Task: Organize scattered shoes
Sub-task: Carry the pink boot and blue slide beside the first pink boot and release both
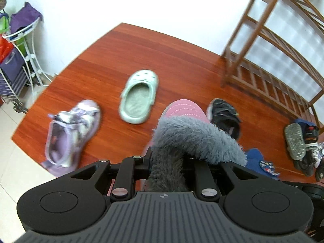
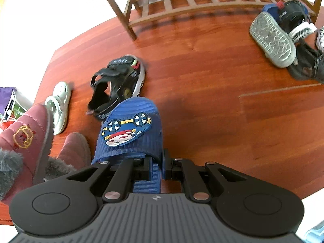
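Left gripper (image 1: 169,158) clamps pink fur-cuffed boot (image 1: 182,109). Right gripper (image 2: 157,162) clamps blue cartoon-car rubber slipper (image 2: 129,129), toe at 12 o'clock. Bare red wood floor (image 2: 212,93) at 1 o'clock, before slatted wooden shoe rack (image 2: 182,2).

Both grippers (image 1: 168,160) (image 2: 157,167) clamped, loaded

I see each unit, left gripper (image 1: 168,162) and right gripper (image 2: 158,166), as matte black: ribbed grey centre plate, two round side housings, silver pivot screws on the linkage arms.
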Demonstrator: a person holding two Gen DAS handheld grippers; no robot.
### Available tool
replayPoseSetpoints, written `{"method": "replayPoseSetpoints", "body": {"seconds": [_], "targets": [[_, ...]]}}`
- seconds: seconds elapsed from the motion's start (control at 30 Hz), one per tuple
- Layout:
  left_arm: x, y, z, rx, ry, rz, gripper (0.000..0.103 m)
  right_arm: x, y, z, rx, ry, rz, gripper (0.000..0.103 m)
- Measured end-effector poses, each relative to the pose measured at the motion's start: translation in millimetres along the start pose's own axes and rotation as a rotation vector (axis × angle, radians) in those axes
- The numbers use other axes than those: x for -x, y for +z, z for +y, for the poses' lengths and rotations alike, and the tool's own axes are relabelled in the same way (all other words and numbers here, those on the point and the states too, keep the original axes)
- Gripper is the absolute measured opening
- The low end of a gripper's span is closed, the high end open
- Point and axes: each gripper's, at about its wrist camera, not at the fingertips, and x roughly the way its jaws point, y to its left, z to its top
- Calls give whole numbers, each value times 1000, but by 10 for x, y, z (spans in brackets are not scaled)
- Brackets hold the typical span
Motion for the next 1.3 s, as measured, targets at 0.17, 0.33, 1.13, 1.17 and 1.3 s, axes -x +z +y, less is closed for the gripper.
{"method": "replayPoseSetpoints", "body": {"seconds": [0.17, 0.33, 1.13, 1.17, 1.3], "targets": [[-64, -76, 356, 21, -10, 8, 20, -107, -202, 141, -13, -28, 0, 9], [-94, -145, 544, 58, -62, -15, 18, -252, -352, 221, -22, -51, -4, 9], [-527, -384, 943, 116, 2, -12, 19, -561, -474, 513, 16, -106, -9, 9], [-546, -397, 945, 115, 1, -11, 19, -569, -483, 529, 22, -106, -8, 9], [-587, -438, 945, 115, 3, -16, 19, -602, -506, 576, 40, -111, -4, 9]]}}
